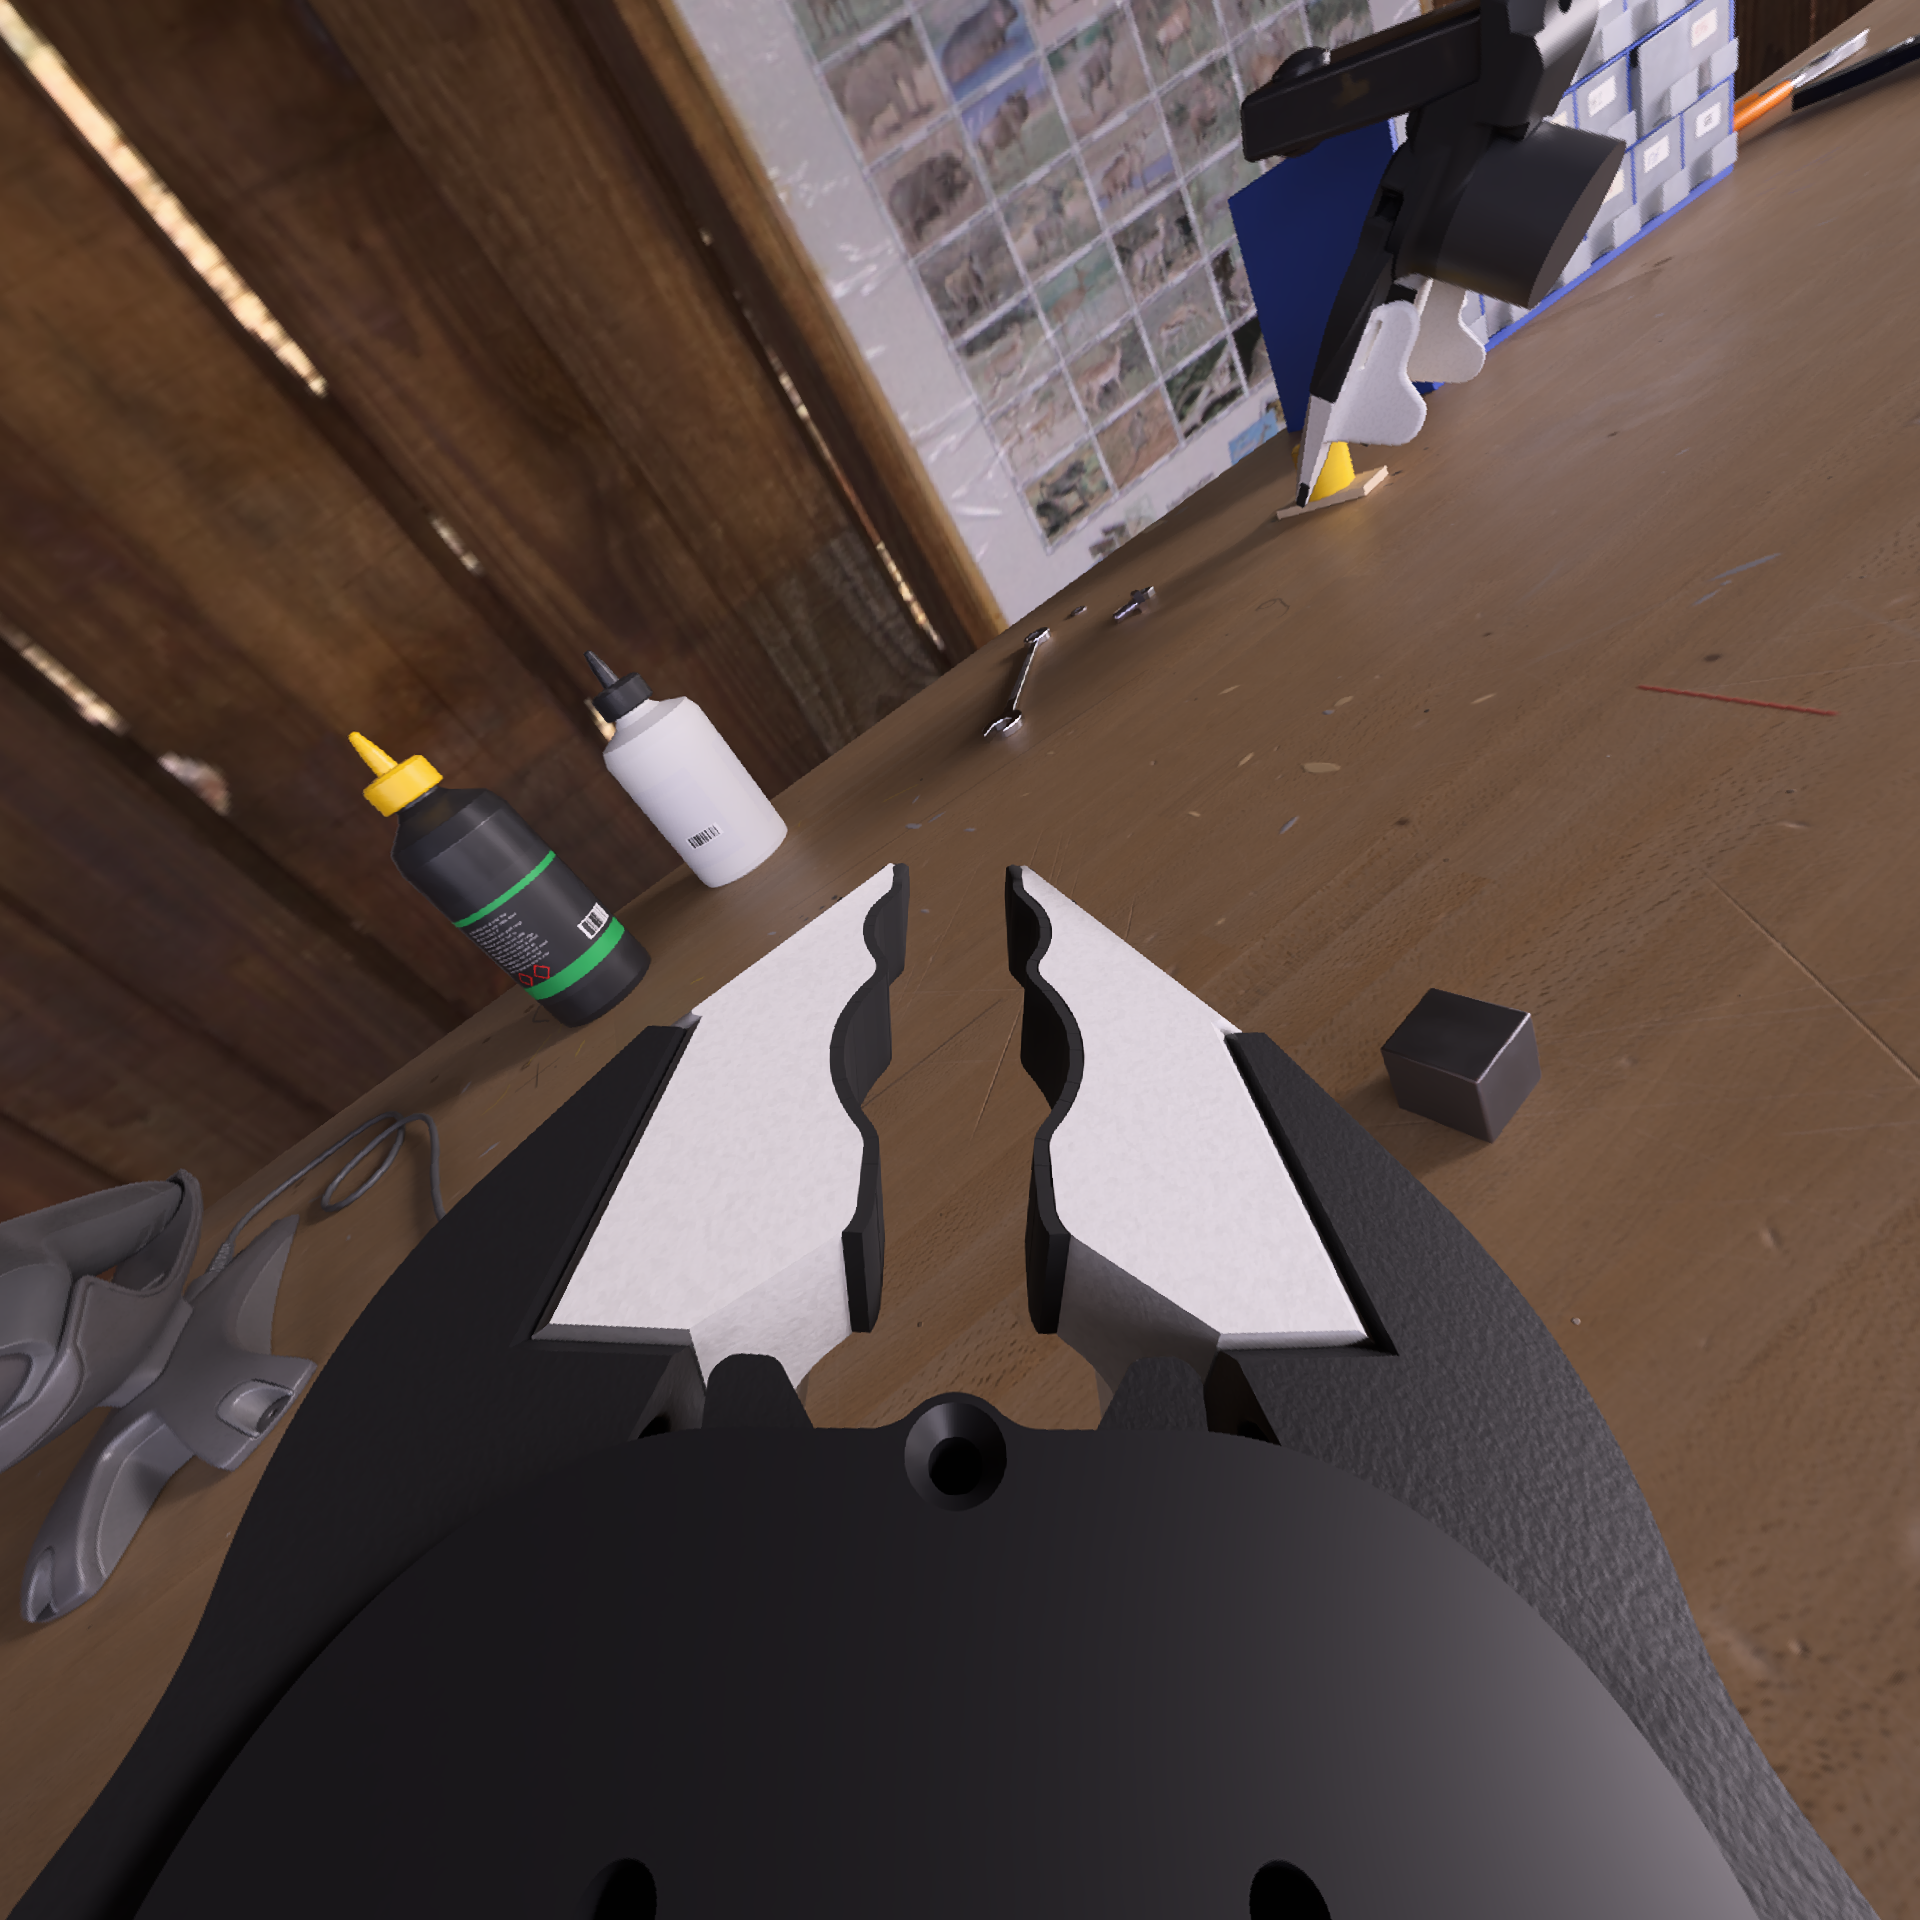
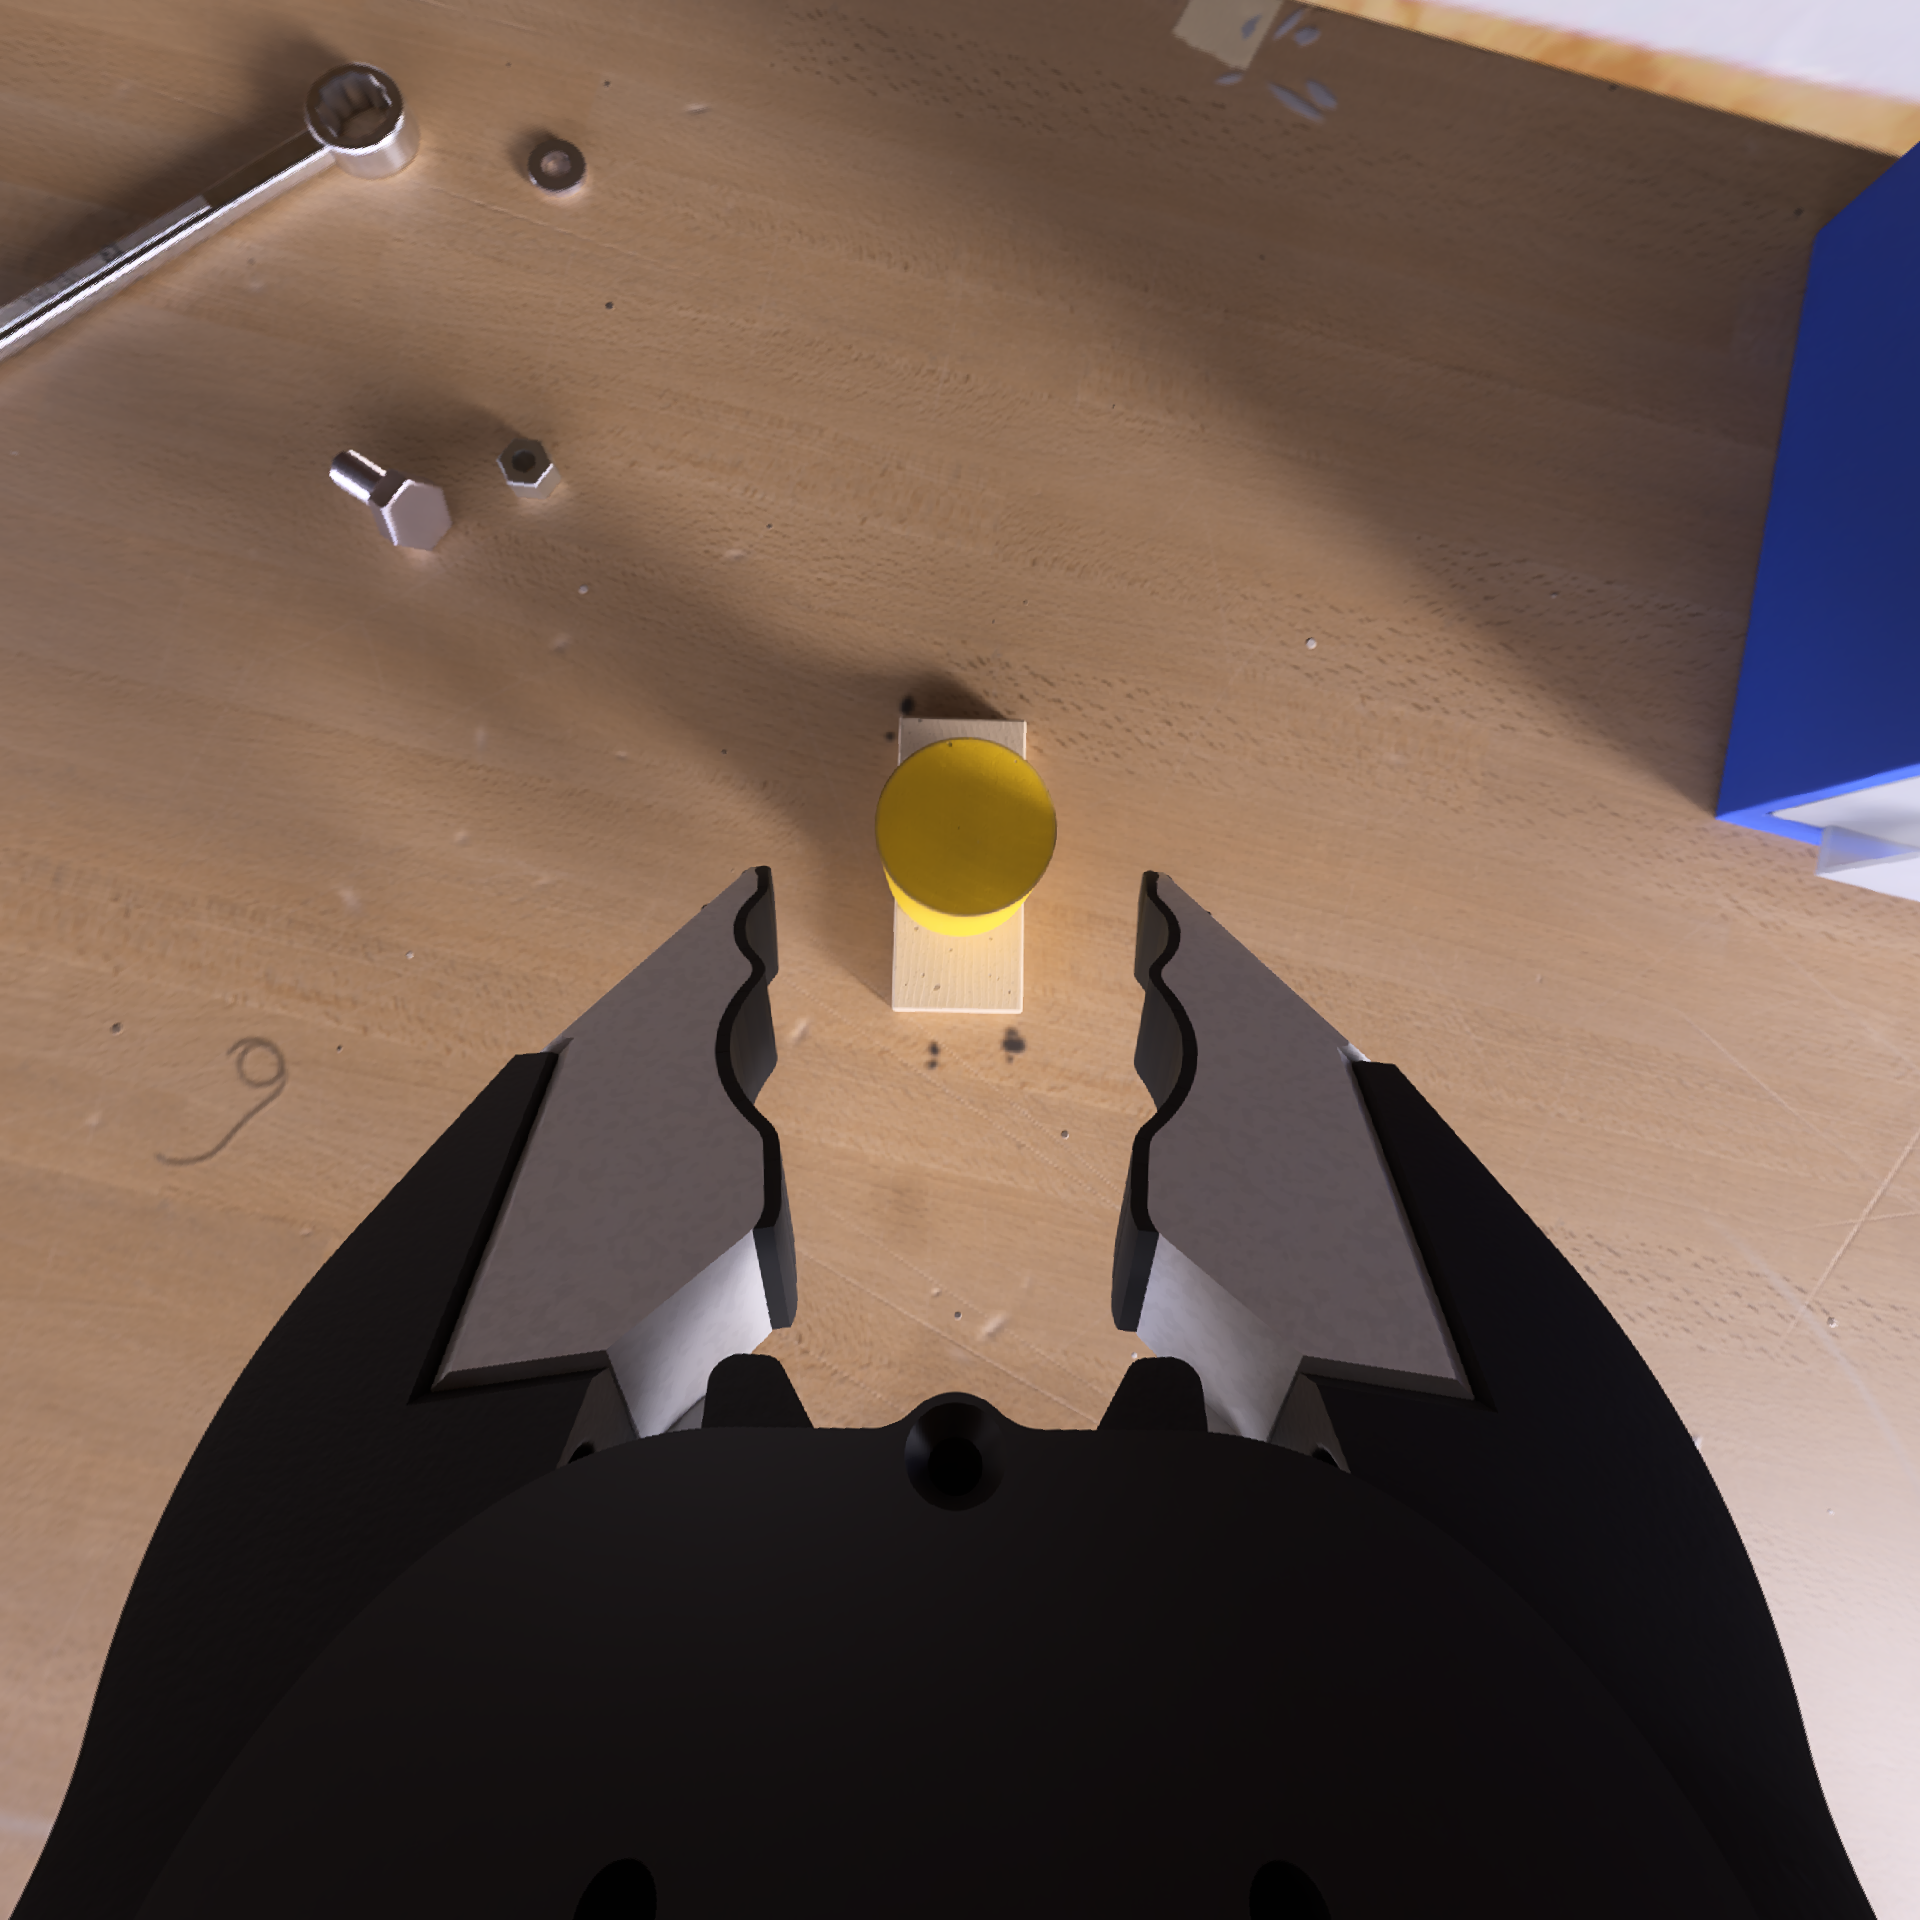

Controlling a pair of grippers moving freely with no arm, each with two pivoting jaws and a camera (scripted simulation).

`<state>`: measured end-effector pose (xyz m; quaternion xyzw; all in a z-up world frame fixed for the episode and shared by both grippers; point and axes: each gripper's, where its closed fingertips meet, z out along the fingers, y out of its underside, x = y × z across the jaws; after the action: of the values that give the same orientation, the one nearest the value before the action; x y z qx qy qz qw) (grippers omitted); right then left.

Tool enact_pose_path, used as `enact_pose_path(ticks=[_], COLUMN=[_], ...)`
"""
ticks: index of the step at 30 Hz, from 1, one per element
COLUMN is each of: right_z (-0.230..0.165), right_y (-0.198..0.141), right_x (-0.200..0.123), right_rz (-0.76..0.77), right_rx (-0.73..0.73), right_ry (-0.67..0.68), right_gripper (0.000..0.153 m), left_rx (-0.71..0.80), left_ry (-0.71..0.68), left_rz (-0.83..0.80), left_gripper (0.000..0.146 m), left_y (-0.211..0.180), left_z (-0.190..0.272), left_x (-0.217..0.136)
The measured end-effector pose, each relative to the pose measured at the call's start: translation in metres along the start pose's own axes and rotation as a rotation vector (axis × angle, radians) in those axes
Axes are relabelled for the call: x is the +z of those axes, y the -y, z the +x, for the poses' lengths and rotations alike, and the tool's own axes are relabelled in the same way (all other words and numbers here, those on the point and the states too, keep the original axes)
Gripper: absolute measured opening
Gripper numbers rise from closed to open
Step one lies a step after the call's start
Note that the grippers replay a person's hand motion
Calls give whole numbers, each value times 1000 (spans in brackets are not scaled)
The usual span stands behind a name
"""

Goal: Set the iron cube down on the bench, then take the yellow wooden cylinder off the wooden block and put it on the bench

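Observation:
The dark iron cube (image 1: 1460,1062) rests on the wooden bench (image 1: 1455,831), just right of my left gripper (image 1: 956,878), which is open and empty above the bench. The yellow wooden cylinder (image 2: 964,826) stands upright on the pale wooden block (image 2: 958,971). My right gripper (image 2: 954,883) is open and empty, looking straight down on it, fingertips either side of the cylinder and above it. In the left wrist view the right gripper (image 1: 1325,457) hangs over the cylinder (image 1: 1333,473) and block (image 1: 1340,497) far off.
A black glue bottle (image 1: 509,894) and a white bottle (image 1: 691,795) stand at the bench's back edge. A spanner (image 1: 1016,686) (image 2: 197,208), a bolt (image 2: 400,504) and nuts (image 2: 528,470) lie left of the block. A blue drawer box (image 2: 1839,540) stands right. A grey tool (image 1: 135,1361) lies left.

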<state>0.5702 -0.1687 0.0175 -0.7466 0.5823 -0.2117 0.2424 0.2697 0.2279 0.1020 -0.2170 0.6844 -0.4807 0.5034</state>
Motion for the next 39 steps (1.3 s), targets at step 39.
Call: enact_pose_path(ticks=[39], right_z=[-389], right_y=[-187], right_x=[-223], right_rz=[58], right_rx=[-600], right_ry=[807], right_gripper=[33], left_rx=[-18], left_ry=[-9], left_rz=[21], left_gripper=[18], left_y=[1], left_z=[6], left_x=[-30])
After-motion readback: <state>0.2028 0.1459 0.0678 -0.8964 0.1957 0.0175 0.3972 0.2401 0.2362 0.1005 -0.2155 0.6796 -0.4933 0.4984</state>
